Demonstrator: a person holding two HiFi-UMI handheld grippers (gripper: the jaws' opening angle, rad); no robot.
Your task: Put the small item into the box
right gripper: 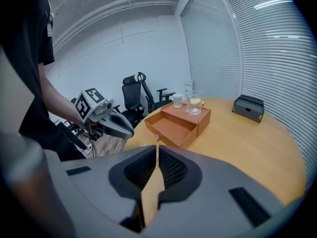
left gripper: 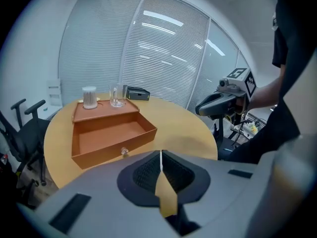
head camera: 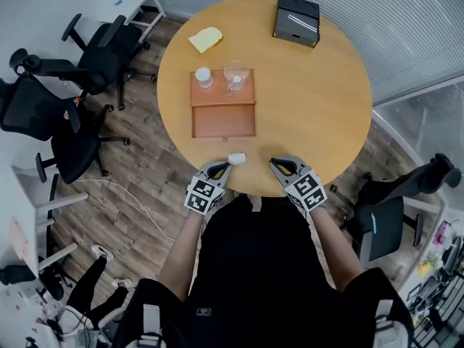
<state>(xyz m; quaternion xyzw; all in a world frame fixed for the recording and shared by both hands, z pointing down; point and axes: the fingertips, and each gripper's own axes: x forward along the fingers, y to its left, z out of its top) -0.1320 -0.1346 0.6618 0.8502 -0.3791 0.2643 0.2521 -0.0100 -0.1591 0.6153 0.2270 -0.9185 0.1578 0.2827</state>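
two grippers hover over the near edge of the round wooden table (head camera: 312,100), the left gripper (head camera: 225,166) and the right gripper (head camera: 275,164) angled toward each other. each gripper's own view shows its jaws pressed together with only a thin slit between them and nothing caught there. the small white item (head camera: 237,157) lies at the near edge, just beside the left gripper's tip; whether they touch cannot be told. the brown box (head camera: 246,91) sits toward the left of the table's middle, well apart from the item, with its drawer (head camera: 223,122) pulled out toward the near edge and bare inside. on the box top stand a white ribbed cylinder (head camera: 204,76) and a clear glass (head camera: 235,75) side by side. a yellow piece (head camera: 206,39) lies near the far left edge, and a black case (head camera: 296,20) at the far right edge.
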